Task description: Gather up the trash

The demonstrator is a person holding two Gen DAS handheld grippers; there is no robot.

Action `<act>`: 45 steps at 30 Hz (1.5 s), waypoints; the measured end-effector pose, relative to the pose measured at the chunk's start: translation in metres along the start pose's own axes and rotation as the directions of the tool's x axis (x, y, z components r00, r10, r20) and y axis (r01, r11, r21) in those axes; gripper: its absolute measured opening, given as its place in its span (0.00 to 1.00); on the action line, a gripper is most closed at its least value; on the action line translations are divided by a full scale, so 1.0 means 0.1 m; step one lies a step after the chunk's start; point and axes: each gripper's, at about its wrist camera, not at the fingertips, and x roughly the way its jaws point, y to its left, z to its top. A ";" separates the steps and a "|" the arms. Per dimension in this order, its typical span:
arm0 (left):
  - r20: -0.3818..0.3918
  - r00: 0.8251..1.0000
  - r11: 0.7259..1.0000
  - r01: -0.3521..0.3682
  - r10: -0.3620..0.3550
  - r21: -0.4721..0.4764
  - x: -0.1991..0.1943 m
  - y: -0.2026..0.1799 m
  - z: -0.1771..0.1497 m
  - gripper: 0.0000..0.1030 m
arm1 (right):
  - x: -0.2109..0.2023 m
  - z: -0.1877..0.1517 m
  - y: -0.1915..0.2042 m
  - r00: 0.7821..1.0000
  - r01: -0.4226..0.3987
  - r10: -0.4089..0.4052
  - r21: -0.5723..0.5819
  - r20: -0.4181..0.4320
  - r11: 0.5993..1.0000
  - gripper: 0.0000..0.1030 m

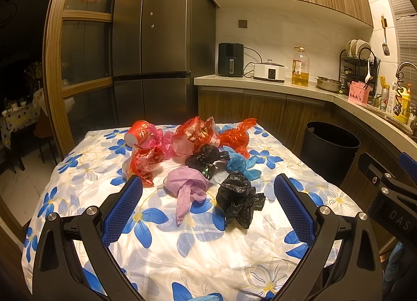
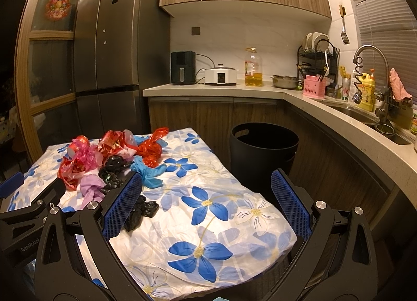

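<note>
Crumpled plastic bags lie in a heap on the flowered tablecloth [image 1: 182,256]. Nearest are a black bag [image 1: 238,198] and a lilac bag [image 1: 186,186]. Behind them sit another black bag [image 1: 204,157], a blue bag [image 1: 241,164], several red bags [image 1: 195,133] and a red paper cup [image 1: 135,133]. My left gripper [image 1: 208,191] hovers open over the near bags, holding nothing. My right gripper [image 2: 207,190] is open too, over the table's right part, with the black bag [image 2: 140,212] beside its left finger. A black trash bin [image 2: 263,152] stands on the floor right of the table.
A kitchen counter [image 2: 221,90] runs behind and along the right, carrying an air fryer [image 2: 183,67], a cooker, an oil bottle [image 2: 252,71], a dish rack and a sink [image 2: 365,116]. A tall fridge [image 1: 153,40] stands behind the table. A wood-framed glass door is at the left.
</note>
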 end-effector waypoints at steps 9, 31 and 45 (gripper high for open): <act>0.002 1.000 1.000 0.003 -0.003 0.001 0.00 -0.04 -0.02 0.94 | 0.00 0.01 -0.01 1.000 0.000 0.000 0.000 0.000 1.000 0.95; 0.026 1.000 1.000 -0.004 0.005 -0.019 0.06 0.00 0.00 0.94 | 0.08 0.01 -0.06 0.999 -0.046 0.046 -0.001 0.019 0.999 0.95; 0.003 0.998 0.993 -0.069 0.069 -0.101 0.43 0.43 -0.28 0.89 | 0.56 -0.28 0.14 0.977 -0.212 0.212 -0.010 -0.006 0.977 0.75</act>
